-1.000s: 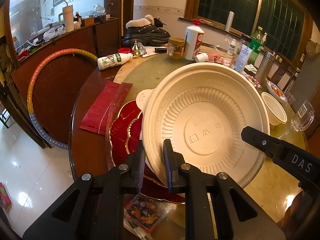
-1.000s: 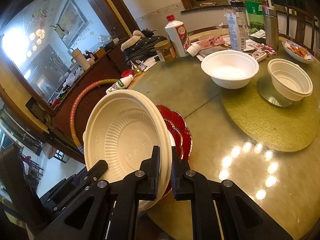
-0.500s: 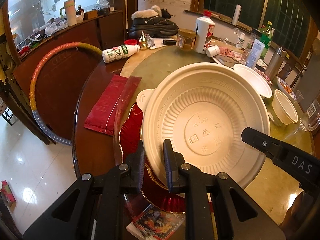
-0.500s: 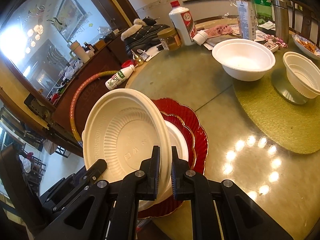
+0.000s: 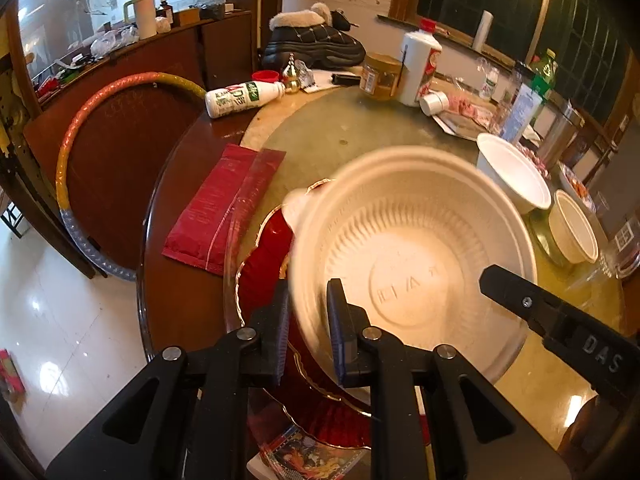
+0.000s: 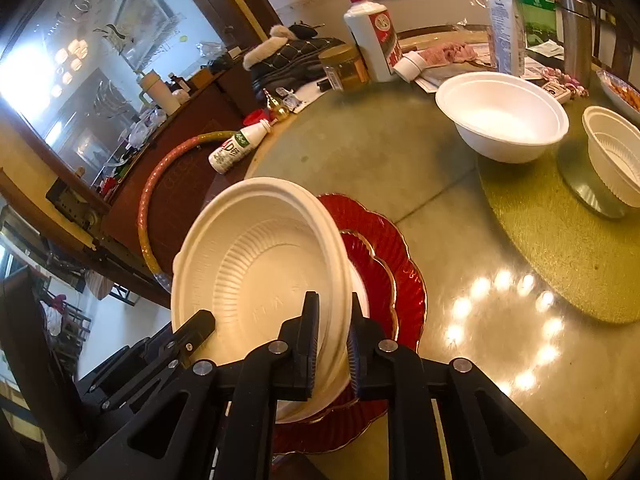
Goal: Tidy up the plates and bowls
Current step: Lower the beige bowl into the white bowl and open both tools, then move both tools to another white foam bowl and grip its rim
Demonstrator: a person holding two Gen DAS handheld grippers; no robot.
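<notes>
The left claw (image 5: 306, 328) had its two fingers parted around the near rim of the big cream bowl (image 5: 412, 256), with a visible gap on each side, so it was open rather than pinching. The right claw (image 6: 332, 344) was closed on the opposite rim of the same bowl (image 6: 260, 276), its pads pressed against both faces of the wall. The bowl was tilted and blurred in the left view. Beneath it lay a stack of red plates (image 6: 396, 256) with gold edging, near the table's (image 6: 460, 360) front edge. Farther in, toward the table's middle, a white bowl (image 6: 504, 116) sat at the edge of a green mat (image 6: 560, 224), and a smaller ribbed bowl (image 6: 616, 156) stood just beside it. A red packet (image 5: 224, 212) lay at the left edge.
</notes>
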